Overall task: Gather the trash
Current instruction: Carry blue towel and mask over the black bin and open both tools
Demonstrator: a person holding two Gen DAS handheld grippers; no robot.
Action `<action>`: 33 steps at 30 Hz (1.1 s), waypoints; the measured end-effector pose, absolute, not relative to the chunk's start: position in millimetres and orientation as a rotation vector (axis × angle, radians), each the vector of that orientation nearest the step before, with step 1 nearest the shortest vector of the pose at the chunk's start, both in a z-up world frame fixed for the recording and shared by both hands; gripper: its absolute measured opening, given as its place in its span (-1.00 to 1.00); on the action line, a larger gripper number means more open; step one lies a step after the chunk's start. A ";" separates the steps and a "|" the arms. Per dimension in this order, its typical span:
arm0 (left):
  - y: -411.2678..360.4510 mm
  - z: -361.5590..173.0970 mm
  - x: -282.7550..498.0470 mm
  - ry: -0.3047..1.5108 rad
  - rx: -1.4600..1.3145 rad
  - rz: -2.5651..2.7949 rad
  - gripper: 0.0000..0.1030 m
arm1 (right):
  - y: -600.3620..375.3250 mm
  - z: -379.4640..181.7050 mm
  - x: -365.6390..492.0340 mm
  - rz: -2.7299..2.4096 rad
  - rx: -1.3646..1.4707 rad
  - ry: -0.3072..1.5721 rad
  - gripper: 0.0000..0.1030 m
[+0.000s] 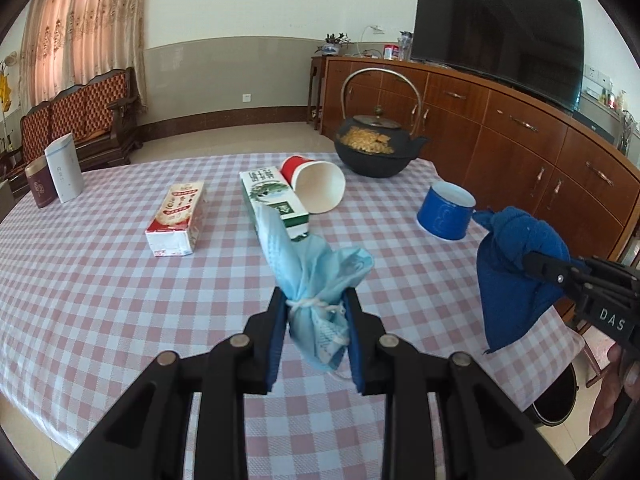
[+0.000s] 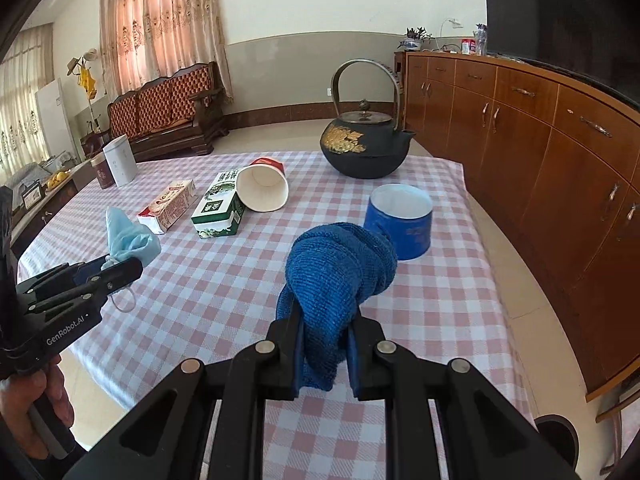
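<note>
A crumpled light-blue face mask [image 1: 316,280] is clamped between the jaws of the left gripper [image 1: 316,312], held above the checked tablecloth [image 1: 100,272]. A blue knitted cloth [image 2: 336,280] is pinched by the right gripper [image 2: 324,344] — at three o'clock from the mask. At twelve o'clock lie a green carton [image 1: 276,200] and a tipped red paper cup [image 1: 314,184]; a bin [image 1: 556,396], seemingly, sits off the table's edge.

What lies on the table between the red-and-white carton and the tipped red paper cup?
The green-and-white carton lies between the red-and-white carton and the red paper cup, whose side rests against it. The right wrist view shows this best.
</note>
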State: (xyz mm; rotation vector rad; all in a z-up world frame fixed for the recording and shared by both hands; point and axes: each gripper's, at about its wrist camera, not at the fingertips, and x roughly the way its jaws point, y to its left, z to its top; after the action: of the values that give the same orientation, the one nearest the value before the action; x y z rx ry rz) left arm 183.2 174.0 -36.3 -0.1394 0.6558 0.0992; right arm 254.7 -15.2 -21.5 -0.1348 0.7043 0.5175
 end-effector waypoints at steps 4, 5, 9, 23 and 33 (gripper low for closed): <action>150.0 -27.0 178.6 0.639 -0.100 0.059 -0.44 | -38.3 -8.7 242.3 0.489 -0.129 0.671 -0.64; 144.1 -24.9 178.4 0.638 -0.091 0.048 -0.44 | -42.8 -5.5 239.5 0.483 -0.131 0.664 -0.64; 123.4 -21.6 176.4 0.640 -0.080 0.013 -0.44 | -64.5 7.2 230.9 0.456 -0.126 0.632 -0.64; 35.7 -0.6 181.6 0.624 -0.023 -0.131 -0.44 | -148.5 33.7 207.9 0.347 -0.076 0.560 -0.64; -39.2 -7.2 190.3 0.650 0.035 -0.276 -0.44 | -233.2 15.6 187.7 0.194 -0.008 0.598 -0.64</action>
State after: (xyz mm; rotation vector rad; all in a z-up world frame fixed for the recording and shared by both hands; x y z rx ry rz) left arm 190.3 -39.2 -7.2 0.0350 0.6503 -0.2757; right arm 187.7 -233.2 15.6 -0.0083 0.5977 0.1944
